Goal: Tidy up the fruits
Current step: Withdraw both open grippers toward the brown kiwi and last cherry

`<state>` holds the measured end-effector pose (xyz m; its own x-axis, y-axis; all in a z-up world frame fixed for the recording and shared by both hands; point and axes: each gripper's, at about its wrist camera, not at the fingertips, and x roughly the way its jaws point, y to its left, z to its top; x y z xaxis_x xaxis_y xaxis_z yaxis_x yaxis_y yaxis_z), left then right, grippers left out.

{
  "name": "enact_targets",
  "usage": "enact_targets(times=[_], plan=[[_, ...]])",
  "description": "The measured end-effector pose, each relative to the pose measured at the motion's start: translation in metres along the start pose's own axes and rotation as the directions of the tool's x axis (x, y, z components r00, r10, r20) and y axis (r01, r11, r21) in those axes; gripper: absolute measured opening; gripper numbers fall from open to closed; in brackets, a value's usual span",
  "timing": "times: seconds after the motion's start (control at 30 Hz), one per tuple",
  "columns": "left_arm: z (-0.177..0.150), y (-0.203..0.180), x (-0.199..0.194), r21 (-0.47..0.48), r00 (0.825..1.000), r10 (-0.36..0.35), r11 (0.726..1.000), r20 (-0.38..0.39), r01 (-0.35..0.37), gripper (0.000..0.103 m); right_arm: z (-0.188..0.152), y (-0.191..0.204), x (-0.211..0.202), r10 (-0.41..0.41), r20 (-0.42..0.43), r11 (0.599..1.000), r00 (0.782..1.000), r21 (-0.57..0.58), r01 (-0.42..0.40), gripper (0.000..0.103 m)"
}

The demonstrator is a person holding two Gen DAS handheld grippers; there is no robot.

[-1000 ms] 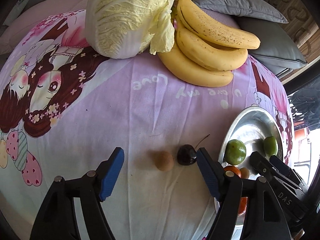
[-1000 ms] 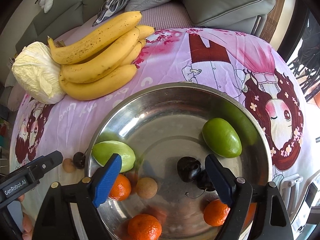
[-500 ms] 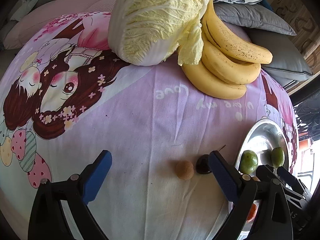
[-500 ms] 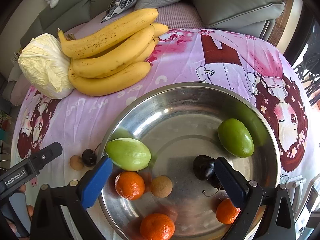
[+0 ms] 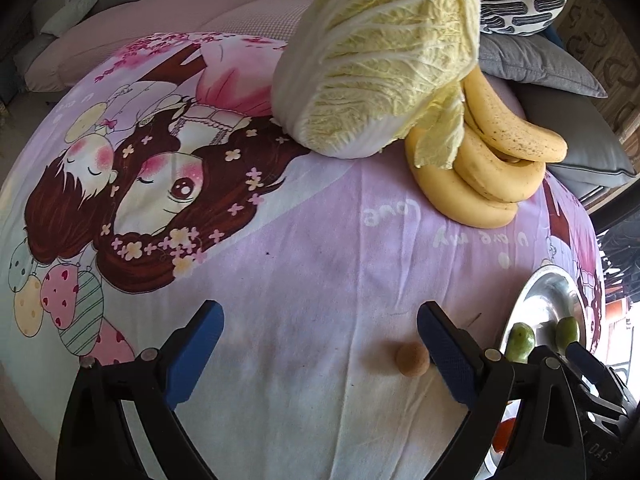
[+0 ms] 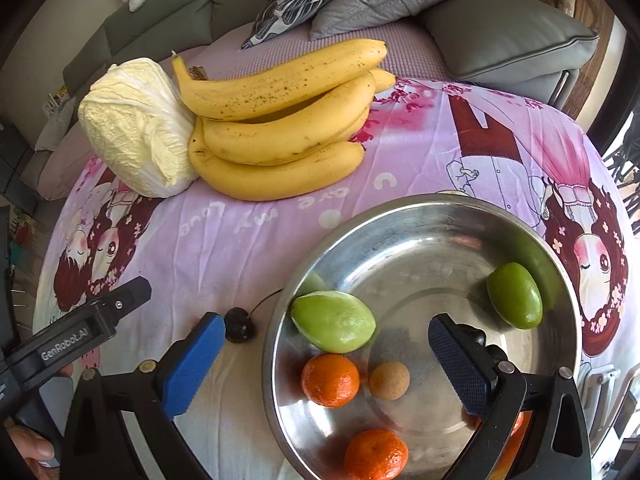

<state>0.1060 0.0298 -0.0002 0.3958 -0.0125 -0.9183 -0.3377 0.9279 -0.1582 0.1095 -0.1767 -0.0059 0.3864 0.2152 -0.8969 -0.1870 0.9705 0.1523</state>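
Fruits lie partly in a round, shiny steel bowl (image 6: 420,208) and partly on the table's pink cartoon-printed cloth (image 5: 320,248). Inside the bowl are two smooth green oval fruits, a paler one (image 6: 334,326) at its left wall and a darker one (image 6: 514,300) toward its right wall, and two dimpled orange mandarins in full view, one (image 6: 330,380) just below the pale green fruit and one (image 6: 376,456) at the bowl's near rim. More orange peeks out behind the right tool's finger; how many pieces cannot be told. A single small, round, tan, matte fruit (image 6: 389,380) sits beside the upper mandarin.

On the cloth, just outside the bowl's left rim, rests one dark glossy cherry (image 6: 239,324) with a thin stem. A second round tan fruit (image 5: 412,359) lies there, beside the left tool's right finger. Toward the table's far edge sits one bunch of curved, speckled yellow bananas (image 6: 280,120), touching one crinkly, pale napa cabbage (image 6: 136,128).

The left tool (image 5: 316,356) has its blue-padded fingers spread wide over bare cloth, holding nothing. The right tool (image 6: 324,368) stands equally wide apart above the bowl, also empty.
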Motion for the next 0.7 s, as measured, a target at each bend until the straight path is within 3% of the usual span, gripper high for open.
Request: enact_targets(times=[0.17, 0.37, 0.53, 0.7], plan=[[0.004, 0.011, -0.001, -0.020, 0.999, 0.021, 1.000, 0.025, -0.020, 0.097, 0.001, 0.014, 0.004, 0.013, -0.011, 1.000, 1.000, -0.020, -0.013, 0.103], [0.006, 0.011, 0.010, -0.010, 0.998, -0.067, 0.998, -0.016, 0.067, 0.097, 0.000, 0.018, 0.009, 0.013, -0.020, 0.999, 1.000, -0.031, -0.013, 0.103], [0.003, 0.000, 0.016, 0.006, 0.995, -0.092, 0.996, -0.048, 0.092, 0.097, 0.001, 0.009, 0.009, -0.001, -0.017, 1.000, 1.000, -0.009, 0.001, 0.103], [-0.001, -0.009, 0.024, 0.000, 0.984, -0.151, 0.988, -0.093, 0.152, 0.082, 0.000, 0.002, 0.011, -0.012, -0.022, 1.000, 1.000, 0.004, 0.012, 0.103]])
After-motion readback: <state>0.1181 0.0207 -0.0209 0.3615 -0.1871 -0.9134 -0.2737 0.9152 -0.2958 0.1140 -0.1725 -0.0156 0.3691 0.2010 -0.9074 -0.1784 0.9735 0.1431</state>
